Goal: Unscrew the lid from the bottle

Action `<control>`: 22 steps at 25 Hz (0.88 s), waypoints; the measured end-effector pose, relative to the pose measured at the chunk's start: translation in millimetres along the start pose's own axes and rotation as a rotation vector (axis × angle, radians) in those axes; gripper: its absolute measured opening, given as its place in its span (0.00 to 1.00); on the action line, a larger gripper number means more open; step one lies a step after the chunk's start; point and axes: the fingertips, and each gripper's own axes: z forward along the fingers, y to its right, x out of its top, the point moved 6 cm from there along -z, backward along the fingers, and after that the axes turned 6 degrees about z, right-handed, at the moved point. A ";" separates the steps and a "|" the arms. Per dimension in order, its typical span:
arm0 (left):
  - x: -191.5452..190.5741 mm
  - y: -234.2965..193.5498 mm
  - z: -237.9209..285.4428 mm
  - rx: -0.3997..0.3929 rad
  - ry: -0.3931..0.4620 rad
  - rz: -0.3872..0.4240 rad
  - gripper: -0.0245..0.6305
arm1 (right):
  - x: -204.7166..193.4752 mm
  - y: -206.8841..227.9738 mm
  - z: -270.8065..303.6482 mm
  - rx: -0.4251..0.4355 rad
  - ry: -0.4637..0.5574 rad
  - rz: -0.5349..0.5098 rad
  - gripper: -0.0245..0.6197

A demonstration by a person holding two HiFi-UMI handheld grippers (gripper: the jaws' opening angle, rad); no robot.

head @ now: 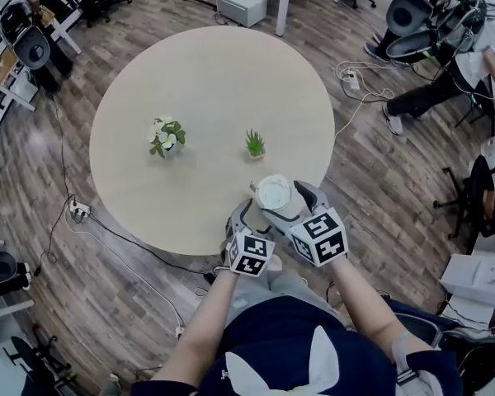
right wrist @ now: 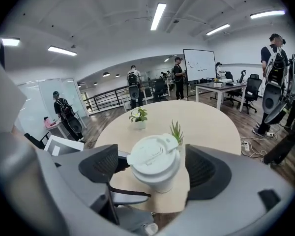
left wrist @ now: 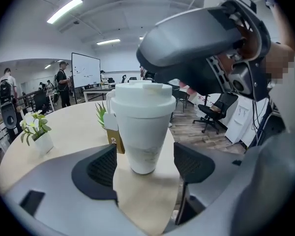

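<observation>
A white bottle [head: 274, 195] with a white lid stands upright near the round table's [head: 206, 81] front edge. In the left gripper view the bottle [left wrist: 143, 127] carries a small brown-and-white tag, and my left gripper [left wrist: 145, 166] is open around its base, both pads a little off its sides. My right gripper [right wrist: 155, 166] is open around the lid [right wrist: 153, 156], with small gaps on both sides. In the head view the left gripper [head: 254, 217] comes in low from the front and the right gripper [head: 290, 206] from the front right, higher up.
A potted plant with white flowers [head: 166, 136] and a small green plant [head: 255, 144] stand mid-table, beyond the bottle. A power strip with cables [head: 78, 211] lies on the wood floor to the left. Chairs, desks and people stand around the room.
</observation>
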 end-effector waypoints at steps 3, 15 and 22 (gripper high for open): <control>-1.0 0.1 8.3 -0.003 -0.006 0.005 0.56 | -0.2 0.4 6.6 -0.011 -0.020 -0.001 0.69; 1.0 -6.1 30.9 -0.030 0.001 0.029 0.56 | -2.6 2.7 21.5 -0.046 -0.087 -0.023 0.66; -0.1 -7.4 29.9 -0.046 -0.015 0.031 0.56 | -3.0 3.4 20.6 0.010 -0.102 -0.055 0.65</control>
